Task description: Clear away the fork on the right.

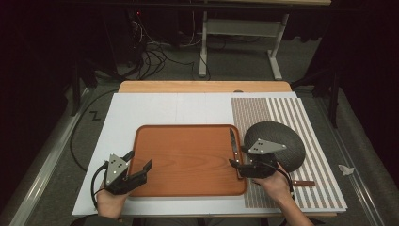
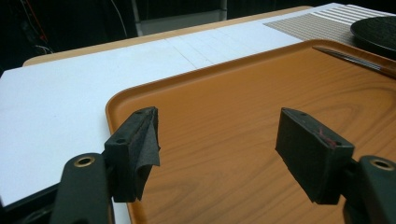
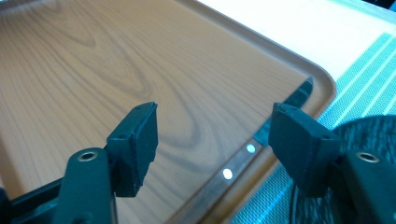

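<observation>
Black jaws of the right gripper [image 3: 212, 149] are seen spread wide in the right gripper view, with nothing held between them; just beyond them the knife [image 3: 243, 161] lies along the right edge of the wooden tray [image 3: 116, 60], its riveted handle toward the camera and its blade running away beside the raised rim. From the high view the knife [image 1: 234, 143] is seen inside the tray's right rim, just beside the dark round plate [image 1: 282, 141] on the striped mat [image 1: 301, 117]; a second knife [image 1: 303, 183] with a brown handle lies on the mat near the right hand [image 1: 275, 186]. The left gripper [image 1: 136, 165] is held open as well, empty, over the tray's near left corner.

Several slips may be judged likely; the handle lies flat and close to the rim, so one jaw could be blocked by the rim and the knife merely pushed; a grip taken on the thin blade could let it pivot or slide out; the tray, unheld, could be shoved across the white board [image 1: 141, 113]; the plate could be knocked by the outer jaw.
</observation>
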Demonstrator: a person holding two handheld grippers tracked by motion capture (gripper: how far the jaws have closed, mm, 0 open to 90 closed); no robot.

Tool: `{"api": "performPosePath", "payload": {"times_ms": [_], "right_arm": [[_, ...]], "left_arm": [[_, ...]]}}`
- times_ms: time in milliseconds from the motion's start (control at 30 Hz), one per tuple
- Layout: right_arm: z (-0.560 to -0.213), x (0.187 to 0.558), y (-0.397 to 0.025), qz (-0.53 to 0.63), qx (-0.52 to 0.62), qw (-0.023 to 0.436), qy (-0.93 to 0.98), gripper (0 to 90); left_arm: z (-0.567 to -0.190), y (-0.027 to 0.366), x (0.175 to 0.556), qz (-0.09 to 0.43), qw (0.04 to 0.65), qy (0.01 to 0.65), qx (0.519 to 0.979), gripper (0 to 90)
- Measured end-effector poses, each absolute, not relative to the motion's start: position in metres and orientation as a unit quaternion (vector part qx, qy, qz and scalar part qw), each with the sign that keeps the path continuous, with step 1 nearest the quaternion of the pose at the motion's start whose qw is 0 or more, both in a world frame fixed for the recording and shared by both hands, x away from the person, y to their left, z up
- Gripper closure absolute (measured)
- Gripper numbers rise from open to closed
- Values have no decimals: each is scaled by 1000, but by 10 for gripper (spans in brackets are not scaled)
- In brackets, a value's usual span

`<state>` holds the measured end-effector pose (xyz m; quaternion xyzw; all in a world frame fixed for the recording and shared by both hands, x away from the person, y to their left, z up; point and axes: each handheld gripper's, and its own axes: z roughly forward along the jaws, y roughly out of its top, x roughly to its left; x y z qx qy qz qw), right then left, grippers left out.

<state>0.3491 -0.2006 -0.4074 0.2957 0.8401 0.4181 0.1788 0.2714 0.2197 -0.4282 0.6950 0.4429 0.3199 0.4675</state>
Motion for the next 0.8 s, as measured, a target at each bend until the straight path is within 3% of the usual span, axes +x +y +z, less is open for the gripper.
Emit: {"api": "performPosePath", "payload": {"times_ms": [800], "right_arm": [[-409, 334, -240, 472, 309, 197, 802, 261]], "left_arm": [[-428, 219, 271, 322, 467, 445, 693, 298]]}}
